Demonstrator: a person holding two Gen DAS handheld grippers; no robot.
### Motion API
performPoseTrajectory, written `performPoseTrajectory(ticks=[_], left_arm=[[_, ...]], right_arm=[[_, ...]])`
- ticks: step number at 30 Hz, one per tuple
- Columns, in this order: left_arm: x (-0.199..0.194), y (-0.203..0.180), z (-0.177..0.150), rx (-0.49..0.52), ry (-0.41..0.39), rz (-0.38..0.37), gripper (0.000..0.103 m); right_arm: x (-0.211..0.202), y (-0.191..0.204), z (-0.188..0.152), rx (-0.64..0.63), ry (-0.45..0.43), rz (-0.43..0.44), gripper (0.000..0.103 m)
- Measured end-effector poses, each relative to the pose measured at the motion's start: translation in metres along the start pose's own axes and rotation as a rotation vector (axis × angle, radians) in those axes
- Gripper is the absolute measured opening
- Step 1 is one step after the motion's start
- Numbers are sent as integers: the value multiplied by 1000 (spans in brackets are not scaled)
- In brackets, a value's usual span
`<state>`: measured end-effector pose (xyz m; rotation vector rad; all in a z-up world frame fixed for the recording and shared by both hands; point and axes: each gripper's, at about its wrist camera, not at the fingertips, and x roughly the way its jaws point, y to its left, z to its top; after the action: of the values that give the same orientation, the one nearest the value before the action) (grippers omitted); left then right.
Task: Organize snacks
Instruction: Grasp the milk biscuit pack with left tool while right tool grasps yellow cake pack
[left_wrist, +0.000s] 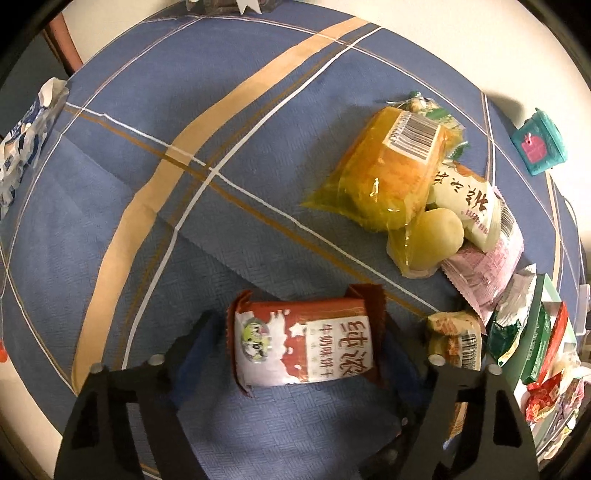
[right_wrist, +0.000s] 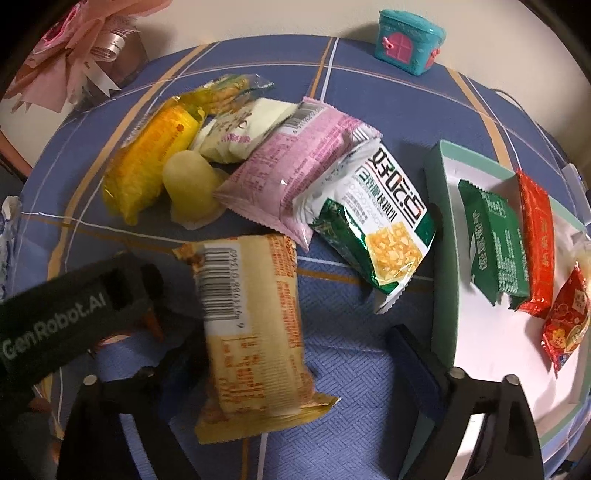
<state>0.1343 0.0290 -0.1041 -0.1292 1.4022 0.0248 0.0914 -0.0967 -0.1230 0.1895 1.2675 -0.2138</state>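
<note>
Red-and-white biscuit pack (left_wrist: 303, 343) lying flat on blue cloth, pale yellow barcode pack (right_wrist: 255, 332), green-rimmed tray (right_wrist: 443, 236) holding packets.

- A blue cloth (left_wrist: 229, 229) with tan and white stripes is covering the worktop.
- A plain cream wall (right_wrist: 280, 18) is standing behind it.
- Warm, dim light is falling on the cloth.
</note>
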Motion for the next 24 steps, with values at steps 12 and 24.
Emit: performPoseTrajectory(ticks=[12,24], left_arm=[[-28,9,6,-4,-32,-35,68],[-84,4,4,-1,-129,-81,68]], right_arm=[[-28,-11,14,7,-38,8,51],[-82,-29,24,8,-101,66,44]])
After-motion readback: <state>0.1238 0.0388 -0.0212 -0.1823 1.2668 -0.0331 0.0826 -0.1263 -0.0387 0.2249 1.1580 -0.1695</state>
